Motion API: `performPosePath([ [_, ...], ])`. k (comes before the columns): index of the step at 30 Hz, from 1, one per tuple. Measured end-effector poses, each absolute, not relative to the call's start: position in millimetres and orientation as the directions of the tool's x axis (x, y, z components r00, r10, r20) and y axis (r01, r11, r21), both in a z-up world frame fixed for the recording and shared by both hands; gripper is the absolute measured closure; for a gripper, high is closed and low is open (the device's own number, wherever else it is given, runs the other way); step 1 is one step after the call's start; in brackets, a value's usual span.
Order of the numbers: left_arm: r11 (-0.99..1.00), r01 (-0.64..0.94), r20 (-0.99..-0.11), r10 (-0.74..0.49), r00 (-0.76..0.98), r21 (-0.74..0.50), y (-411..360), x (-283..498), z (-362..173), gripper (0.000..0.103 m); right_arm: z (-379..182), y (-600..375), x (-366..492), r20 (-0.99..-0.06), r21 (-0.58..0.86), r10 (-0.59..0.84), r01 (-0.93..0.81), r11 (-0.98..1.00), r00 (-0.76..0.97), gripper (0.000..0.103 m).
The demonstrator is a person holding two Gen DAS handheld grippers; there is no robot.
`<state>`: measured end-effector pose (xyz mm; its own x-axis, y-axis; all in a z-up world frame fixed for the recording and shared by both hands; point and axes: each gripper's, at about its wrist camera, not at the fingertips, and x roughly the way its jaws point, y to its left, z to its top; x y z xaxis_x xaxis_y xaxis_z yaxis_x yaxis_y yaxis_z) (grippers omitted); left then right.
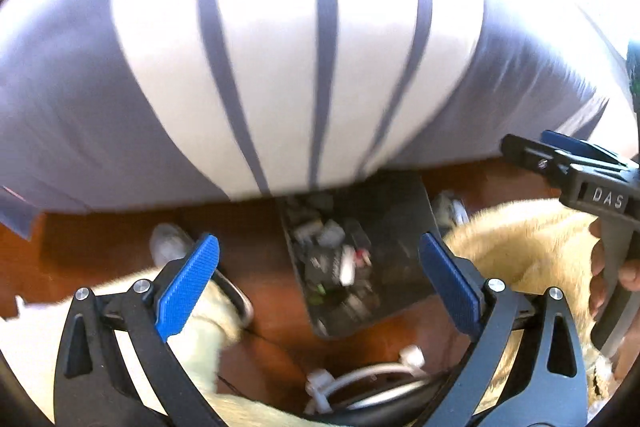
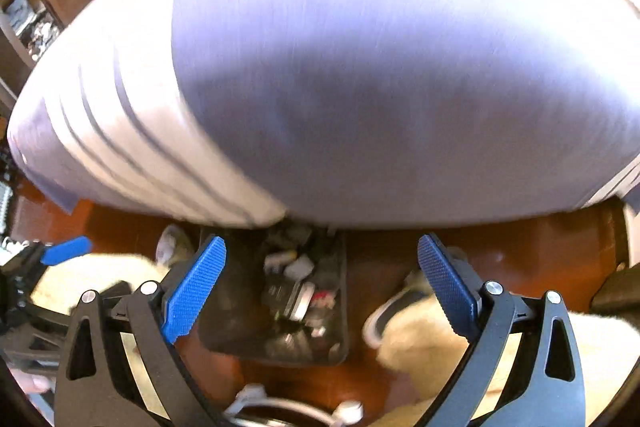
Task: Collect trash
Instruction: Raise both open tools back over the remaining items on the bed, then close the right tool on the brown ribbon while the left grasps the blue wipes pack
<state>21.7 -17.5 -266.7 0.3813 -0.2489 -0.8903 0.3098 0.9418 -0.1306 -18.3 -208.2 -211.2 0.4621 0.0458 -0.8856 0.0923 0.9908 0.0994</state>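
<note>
Trash bin (image 1: 360, 259) — below striped bedding (image 1: 280, 67)

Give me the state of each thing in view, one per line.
Left hand-held gripper: open, nothing between the pads.
Right hand-held gripper: open, nothing between the pads.
Bin: on the floor, open-topped, trash inside.
Bedcover: hanging over the bed edge above the bin.
</note>
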Motion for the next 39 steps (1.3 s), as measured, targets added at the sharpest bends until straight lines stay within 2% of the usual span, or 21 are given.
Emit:
performPosePath([
  [8, 0.957, 0.278, -0.791, -0.231, 0.566, -0.081, -2, 51, -184, 0.008, -134, -227, 6, -0.779, 0.069, -0.008, 0.098, 0.993, 0.627, 0.006],
  [15, 0.962, 0.266, -0.720, -0.224, 0.657, -0.056, -2, 98, -139, 0.008, -90, -236, 59, -0.709, 0.027, -0.046, 0.093, 0.995, 0.703, 0.005],
  [20, 0.965, 0.256, -0.704, -0.219, 0.675, -0.055, -3, 143, -128, 0.008, -80, -234, 99, -0.702, 0.022, -0.040, 0.078, 0.997, 0.711, 0.005],
  [28, 0.960, 0.274, -0.727, -0.227, 0.648, -0.056, -16, 216, -138, 0.008, -95, -229, 185, -0.755, 0.054, 0.004, 0.056, 0.997, 0.656, 0.005],
  [29, 0.960, 0.275, -0.728, -0.227, 0.647, -0.055, -17, 222, -139, 0.008, -95, -229, 194, -0.756, 0.060, 0.007, 0.059, 0.996, 0.655, 0.007],
  [33, 0.957, 0.284, -0.732, -0.233, 0.640, -0.056, -24, 244, -142, 0.008, -102, -227, 234, -0.765, 0.076, 0.023, 0.055, 0.996, 0.643, 0.035],
  [34, 0.957, 0.286, -0.734, -0.235, 0.638, -0.058, -26, 251, -142, 0.008, -104, -228, 239, -0.769, 0.080, 0.028, 0.053, 0.995, 0.639, 0.036],
  [36, 0.957, 0.281, -0.733, -0.237, 0.637, -0.065, -27, 263, -144, 0.008, -109, -226, 253, -0.778, 0.068, 0.019, 0.055, 0.996, 0.628, 0.046],
  [39, 0.960, 0.272, -0.746, -0.223, 0.628, -0.058, -32, 284, -148, 0.008, -116, -227, 269, -0.792, 0.062, 0.009, 0.066, 0.996, 0.611, 0.048],
])
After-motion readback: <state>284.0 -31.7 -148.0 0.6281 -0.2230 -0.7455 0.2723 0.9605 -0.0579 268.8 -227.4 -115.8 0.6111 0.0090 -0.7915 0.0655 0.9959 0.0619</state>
